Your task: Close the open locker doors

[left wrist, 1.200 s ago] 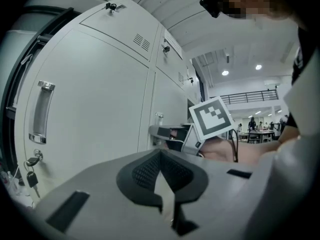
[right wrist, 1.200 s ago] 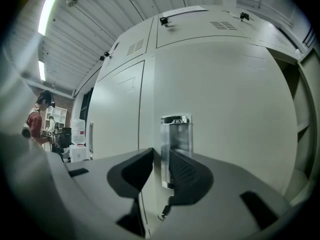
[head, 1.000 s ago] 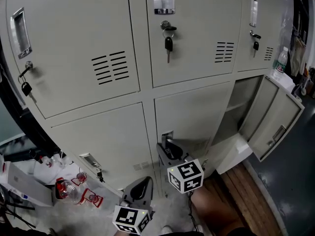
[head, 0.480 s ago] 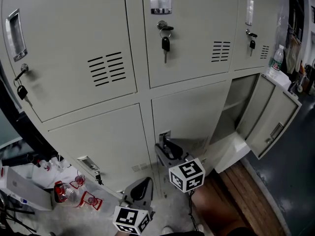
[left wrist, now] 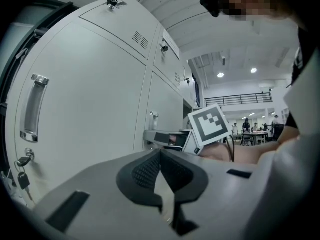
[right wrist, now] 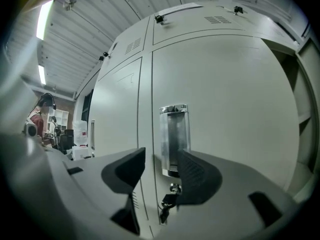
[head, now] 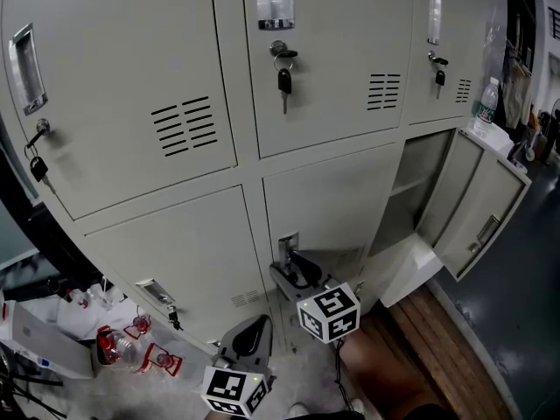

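Note:
The grey lockers [head: 175, 121] fill the head view. At the lower right, one door [head: 477, 210] hangs open beside its empty compartment [head: 418, 186]. The lower middle door [head: 328, 204] is shut against its frame. My right gripper [head: 293, 265] is just in front of that door's recessed handle [head: 287, 245]. Its jaws are opening. In the right gripper view the right gripper [right wrist: 161, 159] frames the handle [right wrist: 174, 136], with nothing gripped and a key [right wrist: 167, 201] hanging below. My left gripper [head: 249, 335] hangs lower and is shut on nothing; in its own view the left gripper [left wrist: 160, 156] has its tips together.
A water bottle [head: 484, 103] stands on a ledge above the open door. Bottles and red-tagged clutter [head: 131, 339] lie on the floor at the left. A white panel [head: 407, 274] and wooden boards [head: 437, 339] lie below the open compartment. Keys hang in the upper doors [head: 282, 77].
The head view has turned a little to the right, so the lockers sit further left in it. Both grippers keep their places in front of the lower middle door.

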A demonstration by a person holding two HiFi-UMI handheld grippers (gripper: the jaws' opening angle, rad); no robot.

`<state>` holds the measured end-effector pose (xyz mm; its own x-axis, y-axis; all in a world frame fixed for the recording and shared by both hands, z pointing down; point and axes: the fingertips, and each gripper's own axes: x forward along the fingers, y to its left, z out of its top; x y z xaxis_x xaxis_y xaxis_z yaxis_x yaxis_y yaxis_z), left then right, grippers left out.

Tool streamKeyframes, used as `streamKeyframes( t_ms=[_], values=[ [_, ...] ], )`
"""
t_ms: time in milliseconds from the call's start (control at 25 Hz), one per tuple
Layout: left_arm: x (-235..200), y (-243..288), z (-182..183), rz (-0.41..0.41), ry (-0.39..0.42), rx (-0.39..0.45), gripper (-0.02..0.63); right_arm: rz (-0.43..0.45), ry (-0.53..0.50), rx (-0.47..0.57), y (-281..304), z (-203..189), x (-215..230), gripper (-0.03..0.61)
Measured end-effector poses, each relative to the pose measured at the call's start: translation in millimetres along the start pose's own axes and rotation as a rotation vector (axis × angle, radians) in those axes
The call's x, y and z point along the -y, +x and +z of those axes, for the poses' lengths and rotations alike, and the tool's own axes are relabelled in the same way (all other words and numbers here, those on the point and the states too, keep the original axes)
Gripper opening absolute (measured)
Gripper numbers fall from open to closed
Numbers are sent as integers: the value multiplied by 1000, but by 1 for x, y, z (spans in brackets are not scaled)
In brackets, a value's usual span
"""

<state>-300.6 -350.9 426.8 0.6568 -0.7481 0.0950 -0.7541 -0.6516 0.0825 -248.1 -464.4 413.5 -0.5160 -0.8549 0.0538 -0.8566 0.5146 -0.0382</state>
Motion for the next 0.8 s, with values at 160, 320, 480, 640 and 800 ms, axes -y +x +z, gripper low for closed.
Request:
streamKeyframes(
  t_ms=[160, 320, 480, 640, 800],
  values=[
    [6, 1, 1, -14, 2, 1, 5, -16, -4, -1, -9, -1, 3, 199],
    [14, 4, 1, -35, 7, 0, 5, -38, -5, 0, -20, 0, 10, 199],
    [26, 7, 1, -66, 11, 2, 5, -70, -7, 0, -35, -1, 18, 199],
    [41, 12, 2, -106, 11, 6, 5, -112, -11, 2, -55, 1, 28, 199],
    [61, 18, 1, -160, 12, 6, 5, -166, -13, 11, -81, 4, 40, 199]
  ],
)
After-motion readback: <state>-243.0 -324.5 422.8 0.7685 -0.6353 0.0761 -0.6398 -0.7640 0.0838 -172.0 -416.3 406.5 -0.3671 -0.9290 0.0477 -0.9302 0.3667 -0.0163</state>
